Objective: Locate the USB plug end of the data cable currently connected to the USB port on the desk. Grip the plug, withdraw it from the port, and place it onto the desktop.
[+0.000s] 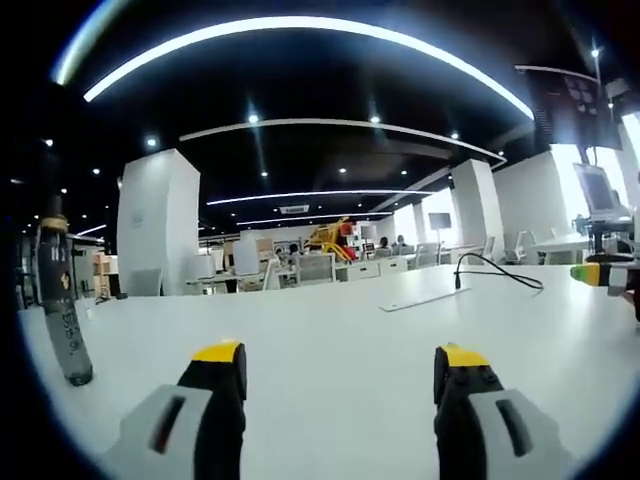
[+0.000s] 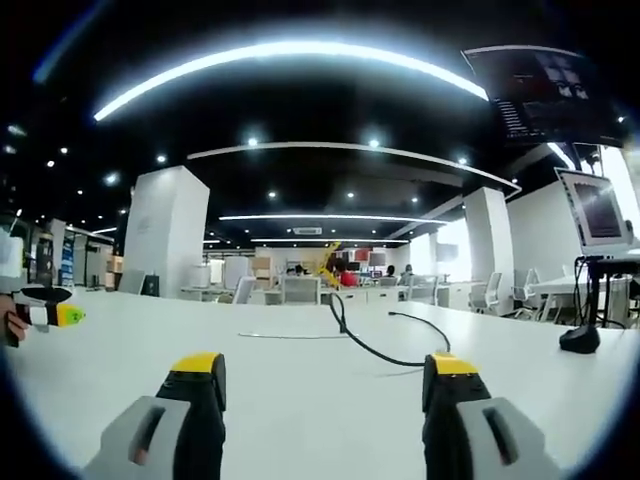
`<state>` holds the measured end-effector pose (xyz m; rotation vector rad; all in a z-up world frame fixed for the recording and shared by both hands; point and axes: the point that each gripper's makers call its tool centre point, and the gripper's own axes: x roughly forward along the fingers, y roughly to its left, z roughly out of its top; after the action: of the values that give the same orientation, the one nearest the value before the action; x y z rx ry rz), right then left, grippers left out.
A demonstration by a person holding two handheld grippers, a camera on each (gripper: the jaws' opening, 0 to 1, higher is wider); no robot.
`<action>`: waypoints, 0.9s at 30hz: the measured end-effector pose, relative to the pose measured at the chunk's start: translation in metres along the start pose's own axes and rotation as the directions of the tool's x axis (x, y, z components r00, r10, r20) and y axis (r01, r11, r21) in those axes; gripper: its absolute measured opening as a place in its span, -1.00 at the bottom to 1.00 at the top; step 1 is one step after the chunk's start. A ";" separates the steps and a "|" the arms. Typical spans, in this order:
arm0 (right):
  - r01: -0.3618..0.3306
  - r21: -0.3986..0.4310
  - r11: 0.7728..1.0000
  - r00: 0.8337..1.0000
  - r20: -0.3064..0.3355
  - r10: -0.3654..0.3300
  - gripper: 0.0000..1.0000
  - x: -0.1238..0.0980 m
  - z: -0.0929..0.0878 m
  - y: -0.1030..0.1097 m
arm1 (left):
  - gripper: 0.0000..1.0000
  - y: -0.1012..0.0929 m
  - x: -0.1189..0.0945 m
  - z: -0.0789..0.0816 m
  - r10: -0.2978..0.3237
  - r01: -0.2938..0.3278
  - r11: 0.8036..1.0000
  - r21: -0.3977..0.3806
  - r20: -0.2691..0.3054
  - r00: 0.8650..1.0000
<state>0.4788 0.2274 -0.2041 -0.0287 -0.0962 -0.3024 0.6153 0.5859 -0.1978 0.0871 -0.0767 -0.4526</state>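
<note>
The left gripper [image 1: 340, 362] is held low and level over the white desk [image 1: 320, 320], pointing forward, its two yellow-tipped jaws spread wide with only bare desktop between them. Far ahead and to its right the black cable [image 1: 500, 270] loops over the desk, one end standing up at the far end of a flat white strip [image 1: 425, 297]; the plug is too small to make out. A dark bottle [image 1: 62, 300] stands upright near the desk's left edge. The other gripper's yellow tip pokes in at the right edge.

The right gripper [image 2: 325, 375] is posed the same way, low and level, jaws wide apart and holding nothing. The cable [image 2: 375, 345] curves across the desk just ahead of its jaws, well clear of them. A hand [image 2: 15, 322] grips the left tool at the left edge
</note>
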 end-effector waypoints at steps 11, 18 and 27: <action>-0.020 0.017 1.000 1.000 0.022 0.019 0.57 -0.005 0.004 0.005 | 0.53 0.011 0.000 -0.006 0.045 -0.044 0.998 0.033 -0.020 0.999; -0.027 -0.001 1.000 1.000 -0.013 0.027 0.57 0.002 0.000 0.005 | 0.53 0.010 0.005 -0.012 0.036 -0.036 0.999 0.007 -0.039 0.999; -0.017 0.005 1.000 1.000 -0.018 0.017 0.57 0.002 0.000 -0.001 | 0.53 0.008 0.004 -0.011 0.030 -0.030 1.000 0.000 -0.038 0.999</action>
<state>0.4806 0.2253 -0.2041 -0.0223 -0.0784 -0.2857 0.6234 0.5918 -0.2078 0.0936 -0.0409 -0.4211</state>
